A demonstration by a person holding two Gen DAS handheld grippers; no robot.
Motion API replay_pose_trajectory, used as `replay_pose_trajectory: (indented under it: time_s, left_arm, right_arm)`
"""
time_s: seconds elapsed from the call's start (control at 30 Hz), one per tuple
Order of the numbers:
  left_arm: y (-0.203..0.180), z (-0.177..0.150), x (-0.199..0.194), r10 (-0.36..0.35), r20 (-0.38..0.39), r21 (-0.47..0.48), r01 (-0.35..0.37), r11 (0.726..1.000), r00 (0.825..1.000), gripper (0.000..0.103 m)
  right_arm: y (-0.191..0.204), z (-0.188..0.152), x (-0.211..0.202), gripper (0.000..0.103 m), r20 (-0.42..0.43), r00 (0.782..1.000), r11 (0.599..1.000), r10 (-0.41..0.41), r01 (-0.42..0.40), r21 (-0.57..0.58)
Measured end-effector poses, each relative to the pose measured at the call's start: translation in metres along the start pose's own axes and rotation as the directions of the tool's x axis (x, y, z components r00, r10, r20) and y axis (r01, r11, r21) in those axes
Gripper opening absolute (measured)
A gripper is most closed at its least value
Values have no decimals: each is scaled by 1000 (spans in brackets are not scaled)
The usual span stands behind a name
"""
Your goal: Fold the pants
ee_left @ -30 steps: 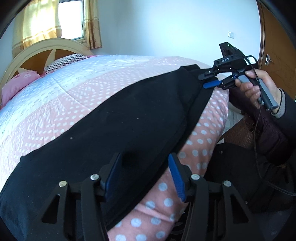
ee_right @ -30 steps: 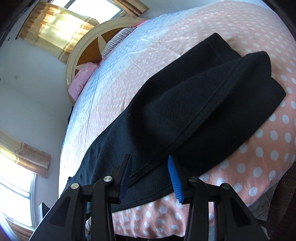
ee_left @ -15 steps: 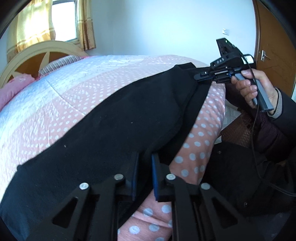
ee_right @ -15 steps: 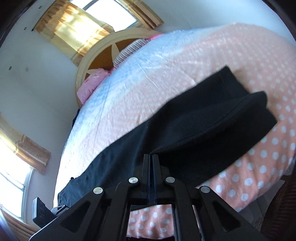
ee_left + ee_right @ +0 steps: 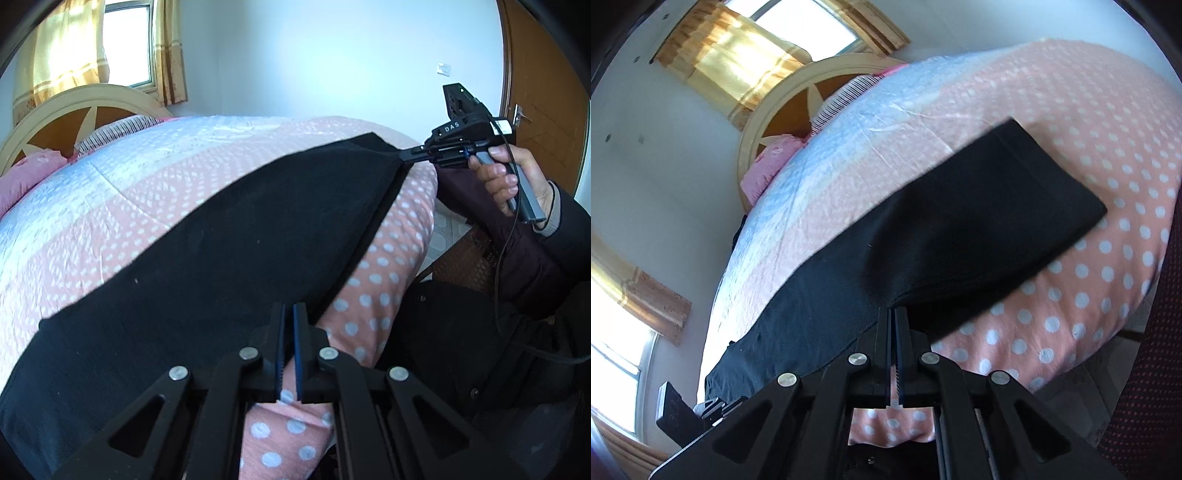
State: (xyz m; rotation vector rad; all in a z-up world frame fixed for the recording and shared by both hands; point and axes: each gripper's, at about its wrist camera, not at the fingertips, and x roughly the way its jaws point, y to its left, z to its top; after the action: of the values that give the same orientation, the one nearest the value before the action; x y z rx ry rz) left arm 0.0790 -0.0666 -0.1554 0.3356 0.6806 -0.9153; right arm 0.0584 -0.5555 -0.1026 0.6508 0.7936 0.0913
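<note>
The black pants (image 5: 229, 258) lie lengthwise along the near edge of the bed, on a pink polka-dot quilt (image 5: 384, 258). My left gripper (image 5: 288, 314) is shut on the pants' near edge. My right gripper (image 5: 892, 314) is shut on the same near edge further along, and lifts the cloth into a ridge. It also shows in the left wrist view (image 5: 404, 157), pinching the far corner of the pants. The pants (image 5: 979, 229) show in the right wrist view with their flat end at the right.
A cream headboard (image 5: 66, 110) and a pink pillow (image 5: 26, 173) stand at the bed's far end. A curtained window (image 5: 125, 40) is behind it. A wooden door (image 5: 546, 92) is at the right. The person's dark clothing (image 5: 480, 332) is beside the bed edge.
Both grippers were open a second ago and have closed on the pants' near edge. The edge now rises off the quilt.
</note>
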Motion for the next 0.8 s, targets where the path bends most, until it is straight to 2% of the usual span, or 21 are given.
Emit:
replay_pose_trajectory:
  time_s: [0.13,0.23,0.27,0.33,0.37,0.4,0.6,0.8]
  left_arm:
    - [2,1,-2,-4,14,-15,5,1000,1000,4]
    - [3,3,-5,1,56,-9,0,1000,998,4]
    - [1,5,-4,-4,49,-6,5,1000,999,8]
    - [-5,7,0,20,41,20,-21,1000,999,25]
    - [-10,8,2,23,45,41,-25,999,999,40]
    - [-13,9,3,23,47,54,-25,998,999,49]
    - [-19,10,26,40,-8,112,-38,993,999,49]
    - [-10,12,30,19,-39,83,-16,996,999,29]
  right_arm:
    - [0,1,0,1,7,1000,1000,2,-1,-3]
    - [-1,2,1,1,3,1000,1000,4,-4,5]
    - [0,2,0,1,6,1000,1000,7,-7,0]
    - [4,3,-3,1,17,1000,1000,20,-20,-11]
    - [7,4,-6,1,26,999,999,28,-27,-20]
    - [10,6,-9,1,34,999,999,34,-33,-32]
    - [15,8,-11,1,36,998,998,48,-46,-49]
    - [14,8,-9,1,32,999,998,41,-39,-50]
